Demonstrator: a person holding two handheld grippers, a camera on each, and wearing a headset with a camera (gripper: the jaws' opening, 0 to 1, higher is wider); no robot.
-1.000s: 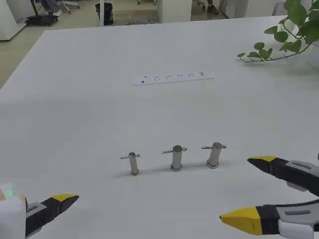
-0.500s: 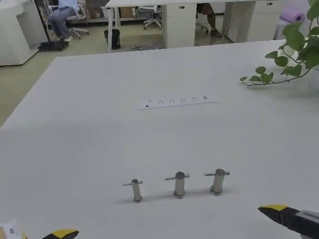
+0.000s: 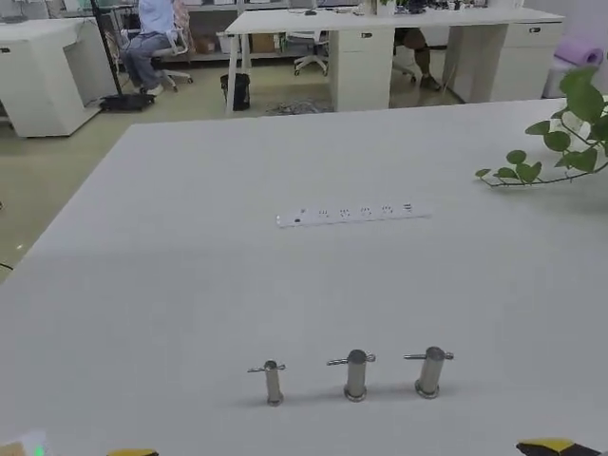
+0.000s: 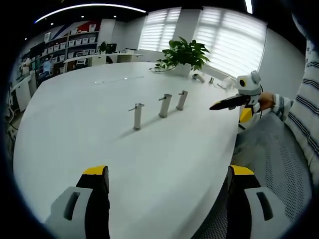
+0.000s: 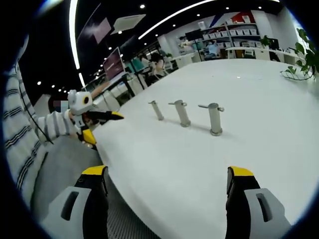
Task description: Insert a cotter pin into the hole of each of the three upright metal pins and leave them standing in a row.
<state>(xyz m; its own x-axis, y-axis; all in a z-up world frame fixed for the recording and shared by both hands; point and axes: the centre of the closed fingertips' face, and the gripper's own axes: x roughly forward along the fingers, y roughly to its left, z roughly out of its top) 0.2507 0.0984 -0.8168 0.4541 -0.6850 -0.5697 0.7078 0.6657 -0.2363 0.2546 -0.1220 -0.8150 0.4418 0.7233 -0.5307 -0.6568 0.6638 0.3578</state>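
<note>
Three pins (image 3: 355,375) stand upright in a row on the near part of the bench (image 3: 190,285), each with a cotter pin (image 3: 350,360) crosswise through its top. The left gripper (image 4: 168,174) and right gripper (image 5: 167,173) are both wide open and empty, well apart from the row. The pins look stiff, smooth and narrow-footed, so likely to topple. Any correction should pinch a shank low, or the wire's looped head.
</note>
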